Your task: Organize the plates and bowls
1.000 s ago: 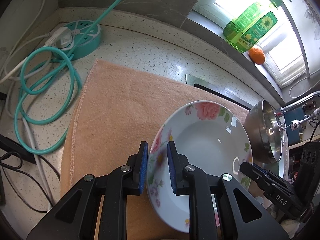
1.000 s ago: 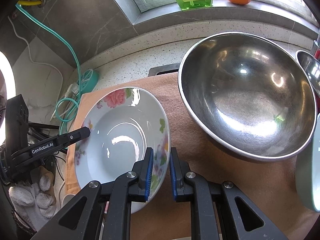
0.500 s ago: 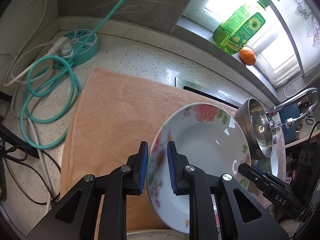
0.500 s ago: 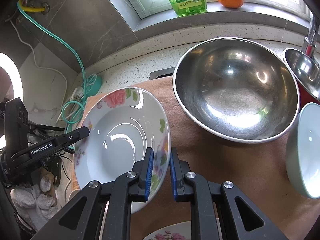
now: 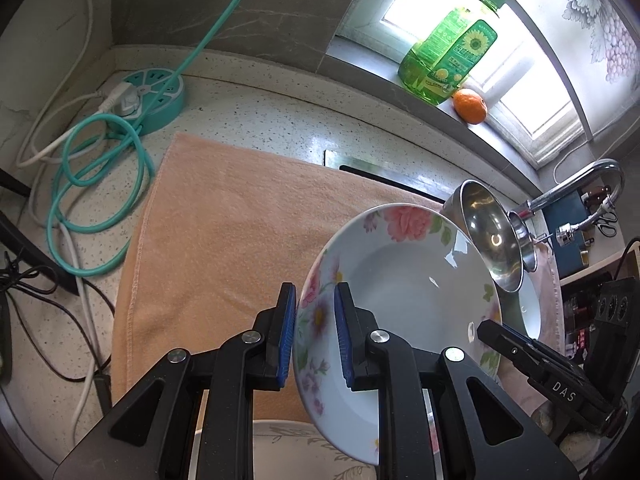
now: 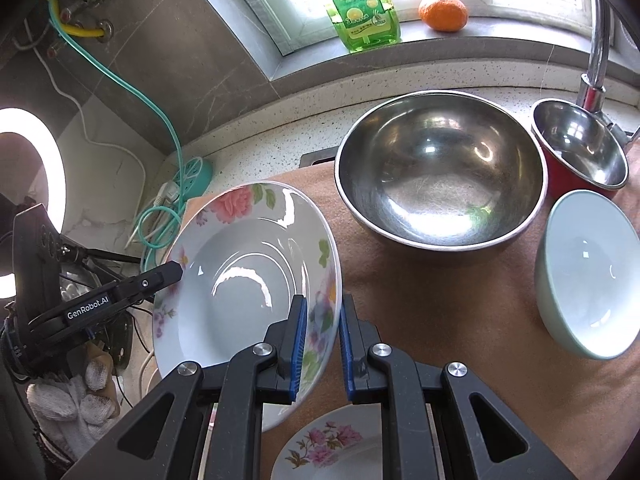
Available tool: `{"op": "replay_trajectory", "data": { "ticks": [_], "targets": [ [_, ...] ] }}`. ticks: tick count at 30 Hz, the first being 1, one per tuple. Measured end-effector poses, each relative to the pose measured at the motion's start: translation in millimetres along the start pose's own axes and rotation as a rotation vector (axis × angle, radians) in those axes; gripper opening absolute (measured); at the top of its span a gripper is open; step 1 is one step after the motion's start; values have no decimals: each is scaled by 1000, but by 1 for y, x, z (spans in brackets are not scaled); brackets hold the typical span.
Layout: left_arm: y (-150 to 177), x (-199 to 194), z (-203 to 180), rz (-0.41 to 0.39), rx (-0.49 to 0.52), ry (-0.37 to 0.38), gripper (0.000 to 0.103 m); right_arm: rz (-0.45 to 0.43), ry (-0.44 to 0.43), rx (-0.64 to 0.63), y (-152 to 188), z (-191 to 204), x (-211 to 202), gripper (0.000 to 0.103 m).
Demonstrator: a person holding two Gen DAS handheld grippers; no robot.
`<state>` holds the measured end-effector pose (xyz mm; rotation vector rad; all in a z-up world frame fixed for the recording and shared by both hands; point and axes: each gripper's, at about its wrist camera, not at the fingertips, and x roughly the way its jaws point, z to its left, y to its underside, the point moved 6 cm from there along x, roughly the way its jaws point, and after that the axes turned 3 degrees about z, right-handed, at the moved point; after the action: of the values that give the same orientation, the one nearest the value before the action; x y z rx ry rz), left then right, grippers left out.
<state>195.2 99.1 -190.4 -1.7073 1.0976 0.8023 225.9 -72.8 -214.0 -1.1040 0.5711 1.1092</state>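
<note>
A white floral plate [image 5: 404, 304] [image 6: 244, 280] hangs in the air above the peach towel [image 5: 240, 232], gripped from both sides. My left gripper [image 5: 315, 320] is shut on its left rim, my right gripper [image 6: 323, 328] is shut on its right rim. In the right wrist view a large steel bowl [image 6: 440, 176], a small steel bowl with a red outside [image 6: 580, 148] and a pale green bowl [image 6: 584, 272] stand on the towel to the right. A second floral plate [image 6: 332, 448] lies below the held one, partly hidden by my grippers.
A teal power strip [image 5: 156, 92] with coiled cables [image 5: 96, 176] lies on the speckled counter at the left. On the window sill stand a green soap bottle [image 5: 452, 60] and an orange [image 5: 470, 106]. A tap [image 5: 576, 188] rises at the right. A gloved hand [image 6: 76, 400] shows lower left.
Both grippers have risen together with the floral plate. More of the towel, the pale green bowl and the second floral plate have come into view below.
</note>
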Motion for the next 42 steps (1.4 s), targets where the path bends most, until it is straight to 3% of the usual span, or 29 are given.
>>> {"op": "replay_trajectory", "data": {
  "ticks": [17, 42],
  "targets": [
    [31, -17, -38, -13, 42, 17, 17, -34, -4, 37, 31, -22, -39, 14],
    [101, -2, -71, 69, 22, 72, 18, -23, 14, 93, 85, -70, -71, 14]
  ]
}}
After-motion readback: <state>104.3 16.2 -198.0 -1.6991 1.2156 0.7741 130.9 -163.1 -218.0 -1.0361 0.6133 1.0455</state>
